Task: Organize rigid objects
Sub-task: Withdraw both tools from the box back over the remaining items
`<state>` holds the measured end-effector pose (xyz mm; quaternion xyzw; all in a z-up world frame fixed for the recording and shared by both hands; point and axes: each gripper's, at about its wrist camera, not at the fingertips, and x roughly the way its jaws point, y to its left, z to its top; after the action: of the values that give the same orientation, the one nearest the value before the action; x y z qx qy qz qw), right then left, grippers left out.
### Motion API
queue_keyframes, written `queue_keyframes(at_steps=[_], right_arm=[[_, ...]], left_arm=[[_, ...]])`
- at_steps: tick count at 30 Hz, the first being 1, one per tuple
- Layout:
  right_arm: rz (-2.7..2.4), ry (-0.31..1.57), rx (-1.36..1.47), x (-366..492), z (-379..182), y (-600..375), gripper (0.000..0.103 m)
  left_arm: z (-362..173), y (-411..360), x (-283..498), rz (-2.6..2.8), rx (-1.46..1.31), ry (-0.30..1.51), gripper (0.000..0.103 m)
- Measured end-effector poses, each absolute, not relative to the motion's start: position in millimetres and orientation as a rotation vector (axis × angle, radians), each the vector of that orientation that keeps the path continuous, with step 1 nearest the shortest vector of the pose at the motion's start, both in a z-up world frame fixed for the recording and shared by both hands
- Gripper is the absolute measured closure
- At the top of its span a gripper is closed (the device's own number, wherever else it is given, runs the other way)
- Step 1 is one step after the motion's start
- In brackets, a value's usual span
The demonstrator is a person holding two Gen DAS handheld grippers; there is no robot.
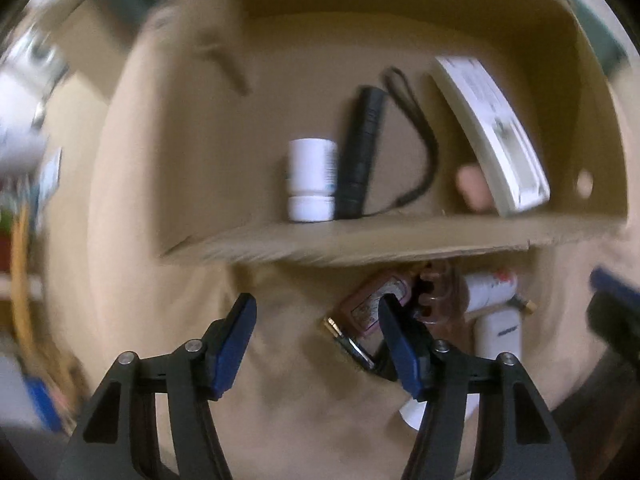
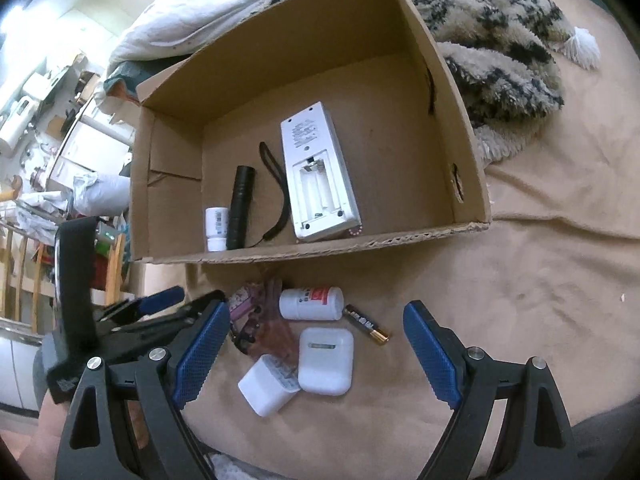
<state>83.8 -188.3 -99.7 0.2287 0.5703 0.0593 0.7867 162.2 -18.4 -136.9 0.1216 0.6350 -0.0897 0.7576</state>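
A cardboard box [image 2: 472, 184] on the beige bed cover holds a white remote [image 2: 320, 176], a black flashlight [image 2: 240, 208] and a small white bottle [image 2: 216, 228]. In front of it lies a loose pile: a white bottle [image 2: 312, 304], a battery [image 2: 366, 324], a white earbud case [image 2: 326, 360], a white charger cube [image 2: 266, 390] and a pink clip [image 2: 272, 320]. My right gripper [image 2: 316, 312] hangs open above this pile. My left gripper [image 1: 316, 308] is open over bare cover, its right finger [image 1: 400, 340] in front of a pink patterned item [image 1: 362, 304].
A black-and-cream shaggy blanket [image 2: 500, 40] lies right of the box and a white duvet [image 2: 208, 4] behind it. Cluttered furniture [image 2: 48, 128] stands beyond the bed's left edge. Bare cover [image 2: 540, 280] stretches to the right of the pile.
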Motion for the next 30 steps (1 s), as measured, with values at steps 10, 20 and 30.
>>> queue_keyframes(at_steps=[10, 20, 30], right_arm=[[0.142, 1.268, 0.53, 92, -111, -187, 0.009], [0.181, 1.417, 0.671, 110, -154, -184, 0.039], [0.168, 1.429, 0.448, 131, -163, -142, 0.039]], left_arm=[[-155, -50, 170, -0.362, 0.371, 1.388, 0.05], [-158, -57, 170, -0.362, 0.338, 1.416, 0.06], [-169, -59, 175, -0.334, 0.321, 1.448, 0.067]])
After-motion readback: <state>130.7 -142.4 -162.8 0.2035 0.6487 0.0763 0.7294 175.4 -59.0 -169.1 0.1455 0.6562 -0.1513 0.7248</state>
